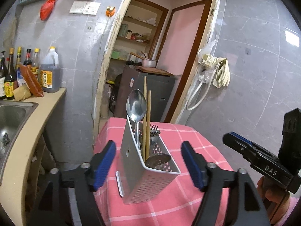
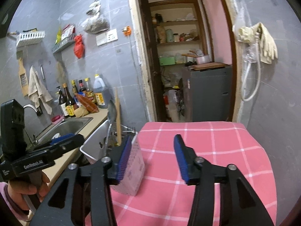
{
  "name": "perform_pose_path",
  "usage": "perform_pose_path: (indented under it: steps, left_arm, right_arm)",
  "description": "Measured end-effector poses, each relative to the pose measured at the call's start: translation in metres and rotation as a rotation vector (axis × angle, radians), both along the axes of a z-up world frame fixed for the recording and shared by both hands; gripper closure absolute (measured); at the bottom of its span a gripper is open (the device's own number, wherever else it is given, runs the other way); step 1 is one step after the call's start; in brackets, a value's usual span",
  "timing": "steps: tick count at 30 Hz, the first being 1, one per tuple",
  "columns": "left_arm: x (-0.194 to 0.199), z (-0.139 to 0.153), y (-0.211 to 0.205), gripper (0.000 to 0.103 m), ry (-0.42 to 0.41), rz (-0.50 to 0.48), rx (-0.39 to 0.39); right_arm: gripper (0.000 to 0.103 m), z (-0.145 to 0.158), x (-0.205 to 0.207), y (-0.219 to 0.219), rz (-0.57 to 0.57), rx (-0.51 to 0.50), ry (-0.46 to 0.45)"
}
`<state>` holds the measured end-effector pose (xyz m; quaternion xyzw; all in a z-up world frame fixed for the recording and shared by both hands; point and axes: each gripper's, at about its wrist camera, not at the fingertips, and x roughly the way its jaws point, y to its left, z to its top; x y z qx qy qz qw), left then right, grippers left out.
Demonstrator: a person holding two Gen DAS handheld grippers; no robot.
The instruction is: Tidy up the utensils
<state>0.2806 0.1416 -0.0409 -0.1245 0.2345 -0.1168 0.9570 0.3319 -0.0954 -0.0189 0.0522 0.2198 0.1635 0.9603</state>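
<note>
The left tool (image 1: 148, 166) is spread, straddling the white perforated metal utensil caddy (image 1: 150, 177) on the pink checked worktop (image 1: 197, 150). The right tool (image 2: 150, 160), also spread and empty, has the caddy at its left finger. The caddy is probably stiff but top-heavy with its steel spoon (image 1: 136, 106) and wooden chopsticks (image 1: 146, 116); grip its flat walls low.

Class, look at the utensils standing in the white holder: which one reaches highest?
The longer chopstick: its tip rises above the spoon bowl and the shorter chopstick, while the fork barely clears the holder rim.
</note>
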Motion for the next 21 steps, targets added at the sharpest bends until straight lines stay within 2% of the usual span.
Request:
perform_pose_path:
  steps: [5,8,10,13,16,21]
  left_arm:
    - [-0.02,0.007,-0.012,0.009,-0.022,0.053,0.014]
    - [-0.036,0.01,-0.023,0.002,-0.033,0.081,0.021]
    - [-0.049,0.013,-0.033,0.001,-0.037,0.101,0.034]
    - [-0.069,0.016,-0.049,0.001,-0.039,0.11,0.051]
    - [-0.089,0.017,-0.065,0.0,-0.016,0.119,0.068]
    - [-0.127,0.022,-0.086,0.0,-0.032,0.132,0.097]
  right_arm:
    - [0.04,0.0,-0.017,-0.031,-0.034,0.013,-0.006]
    - [0.028,0.002,-0.03,-0.05,-0.046,0.022,-0.008]
    - [0.016,0.004,-0.041,-0.064,-0.057,0.022,-0.016]
    - [0.006,0.006,-0.058,-0.08,-0.064,0.022,-0.024]
    - [0.002,0.007,-0.081,-0.098,-0.07,0.012,-0.026]
    - [0.001,0.013,-0.118,-0.118,-0.082,-0.006,-0.039]
